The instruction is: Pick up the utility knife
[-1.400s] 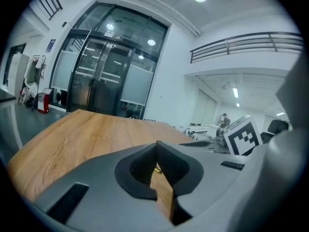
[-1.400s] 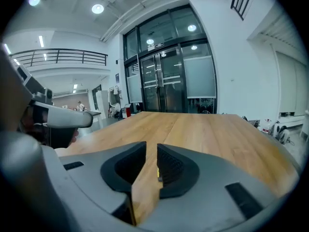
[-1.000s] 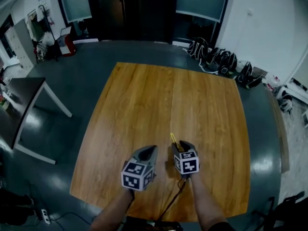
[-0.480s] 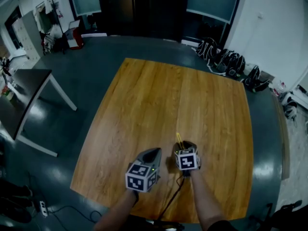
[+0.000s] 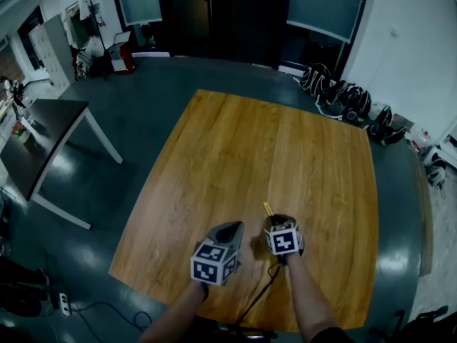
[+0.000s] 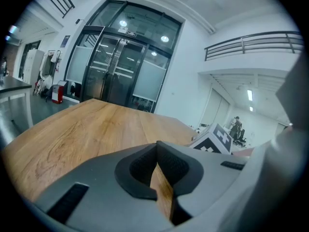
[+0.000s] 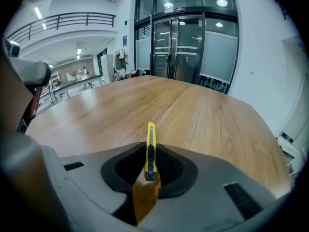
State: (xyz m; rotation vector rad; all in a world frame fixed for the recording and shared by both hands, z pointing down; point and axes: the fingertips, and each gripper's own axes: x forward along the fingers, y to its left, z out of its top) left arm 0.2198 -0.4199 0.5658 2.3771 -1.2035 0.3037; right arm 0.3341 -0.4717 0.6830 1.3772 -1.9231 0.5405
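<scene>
A yellow utility knife (image 5: pixel 268 209) lies on the wooden table (image 5: pixel 271 141) near its front edge, pointing away from me. My right gripper (image 5: pixel 280 222) is tilted down over the knife's near end. In the right gripper view the knife (image 7: pixel 150 146) stands edge-up between the closing jaws, and the dark pads (image 7: pixel 166 164) press on its sides. My left gripper (image 5: pixel 230 228) hovers just left of the right one. Its jaws meet at the tips (image 6: pixel 157 154) with nothing between them.
A dark side table (image 5: pixel 36 138) stands on the floor at the left. Several bags (image 5: pixel 350 98) lie on the floor by the far right wall. Glass doors (image 5: pixel 214 13) close off the back. A cable (image 5: pixel 258 291) trails from the right gripper toward me.
The right gripper's jaws have drawn in onto the knife's near end. Both hands have stayed about where they were; the head view has shifted slightly.
</scene>
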